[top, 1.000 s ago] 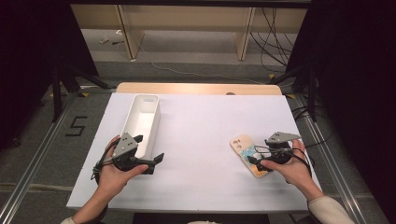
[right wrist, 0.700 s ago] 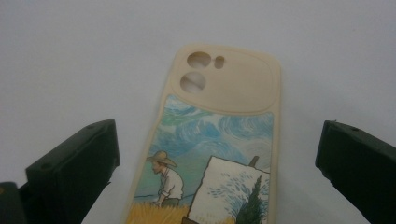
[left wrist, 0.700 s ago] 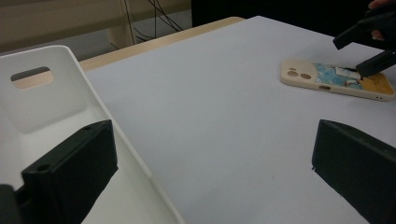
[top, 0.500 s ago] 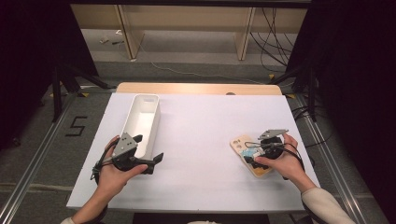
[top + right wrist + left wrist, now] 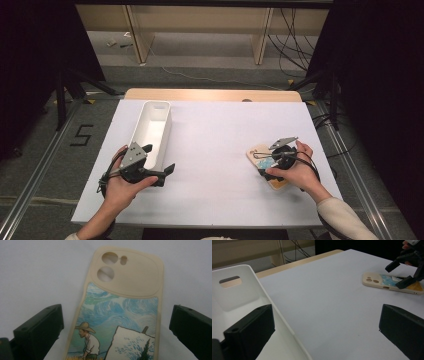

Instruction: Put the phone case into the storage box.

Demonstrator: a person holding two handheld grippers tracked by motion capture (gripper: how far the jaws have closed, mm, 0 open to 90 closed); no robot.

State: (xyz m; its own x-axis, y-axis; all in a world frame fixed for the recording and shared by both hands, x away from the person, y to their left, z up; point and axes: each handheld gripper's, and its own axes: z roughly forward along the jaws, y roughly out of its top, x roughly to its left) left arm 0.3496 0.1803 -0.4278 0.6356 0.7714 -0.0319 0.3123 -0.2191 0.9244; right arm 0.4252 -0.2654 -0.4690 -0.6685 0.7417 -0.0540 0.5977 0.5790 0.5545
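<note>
Phone case (image 5: 120, 312), cream with painted back, lying flat at near right of the white table (image 5: 220, 150). Likely light, thin, flexible, slick; best pinched across its long edges. Right gripper (image 5: 274, 159) straddles it, jaws wide. Left gripper (image 5: 161, 172) wide, beside white bin (image 5: 150, 131).

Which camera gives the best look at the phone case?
The right gripper view: the case lies close up between the open jaws, with its camera cutouts and painted print plain. The left gripper view shows it far off and low-angled, partly behind the right tool. The high view shows it small, mostly under that tool.
</note>
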